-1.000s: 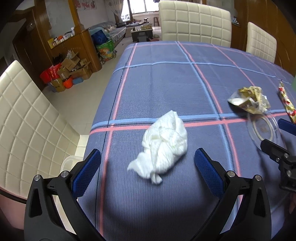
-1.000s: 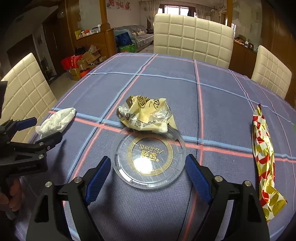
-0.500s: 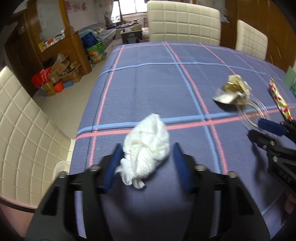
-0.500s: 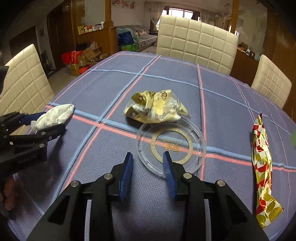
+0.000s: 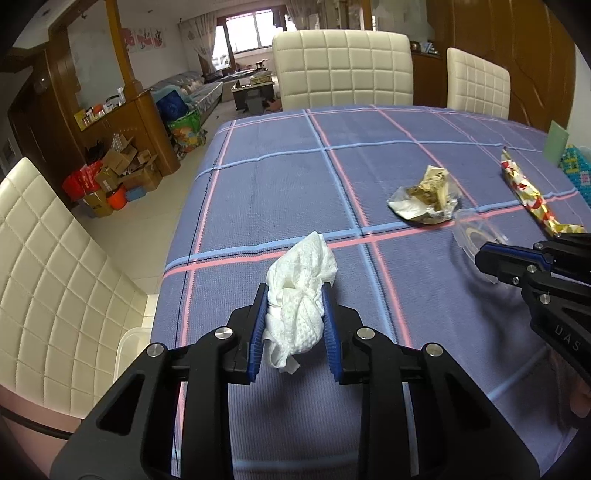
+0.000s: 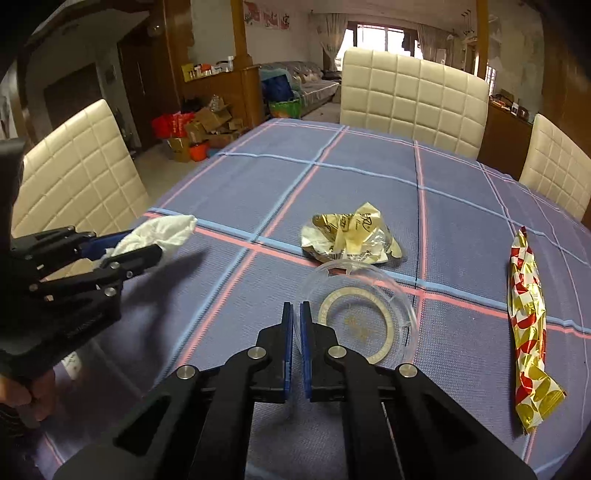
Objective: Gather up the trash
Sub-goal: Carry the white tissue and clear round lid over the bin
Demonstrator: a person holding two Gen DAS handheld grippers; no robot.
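Both grippers clamp trash: left gripper (image 5: 294, 325) on tissue (image 5: 301, 295) pointing forward, right gripper (image 6: 296, 350) on plastic lid (image 6: 364, 314) rim

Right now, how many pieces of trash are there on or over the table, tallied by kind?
Crumpled white paper tissue: 1
Crumpled gold-and-cream wrapper: 1
Clear round plastic lid: 1
Long red-and-gold foil wrapper: 1
Total: 4

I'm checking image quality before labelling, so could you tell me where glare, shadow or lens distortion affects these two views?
Left wrist view: the bright window is blown out, fisheye bends the table edges, and the tissue stays sharp. Right wrist view: the window also glares, the left gripper casts a soft shadow on the cloth, and the clear lid shows faint reflections.
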